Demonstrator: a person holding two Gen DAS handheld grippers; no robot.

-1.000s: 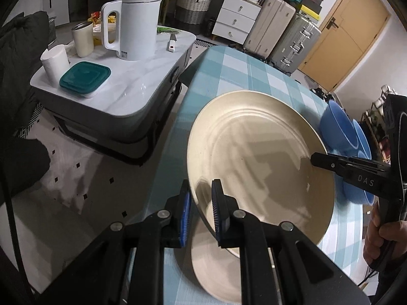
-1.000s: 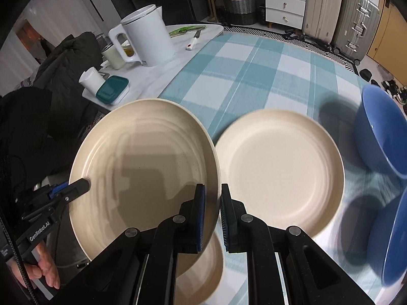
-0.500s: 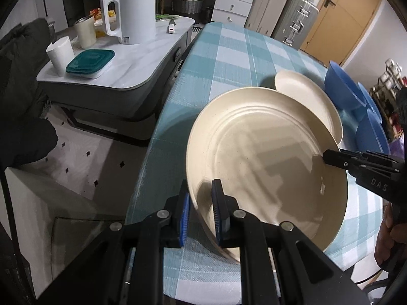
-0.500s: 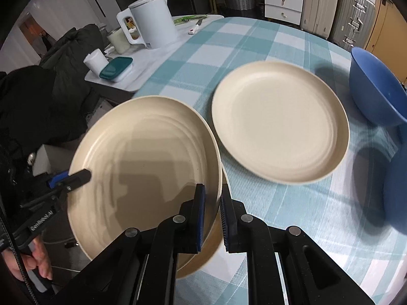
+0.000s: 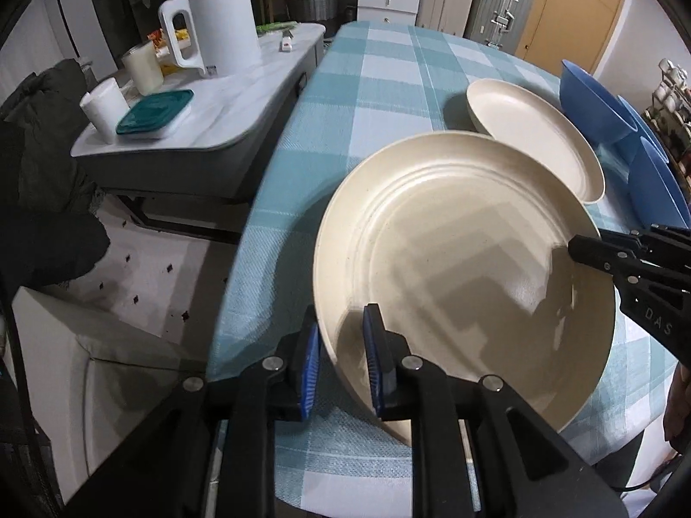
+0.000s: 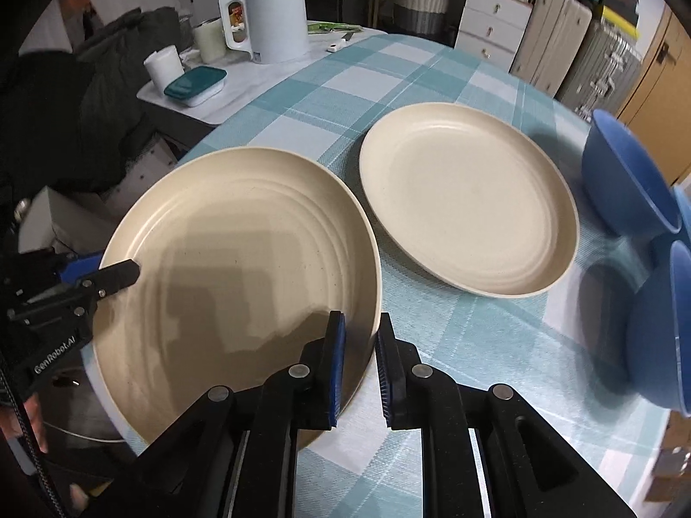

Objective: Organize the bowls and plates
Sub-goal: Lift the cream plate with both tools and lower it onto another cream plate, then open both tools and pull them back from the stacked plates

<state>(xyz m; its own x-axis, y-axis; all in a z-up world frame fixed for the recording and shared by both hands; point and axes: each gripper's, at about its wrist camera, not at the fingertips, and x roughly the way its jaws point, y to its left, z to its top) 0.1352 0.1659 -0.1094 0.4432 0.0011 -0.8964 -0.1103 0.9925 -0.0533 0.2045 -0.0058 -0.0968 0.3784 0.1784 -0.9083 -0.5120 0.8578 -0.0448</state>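
Both wrist cameras look closely along their tongs from opposite sides of the ridged plate (image 5: pixel 453 259), sharing the second plate (image 6: pixel 466 198) and bench (image 6: pixel 354 82).

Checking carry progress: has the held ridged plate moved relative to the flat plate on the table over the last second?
Yes. The held plate, which overlapped the flat plate earlier, now sits apart from it, nearer the table edge.

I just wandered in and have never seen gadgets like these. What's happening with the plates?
A person is tidying dishes using two handheld clamps. The left gripper and the right gripper each have their jaws on opposite rims of one cream plate, held over the edge of the checked table. A second cream plate lies flat on the table, with blue bowls beyond it.
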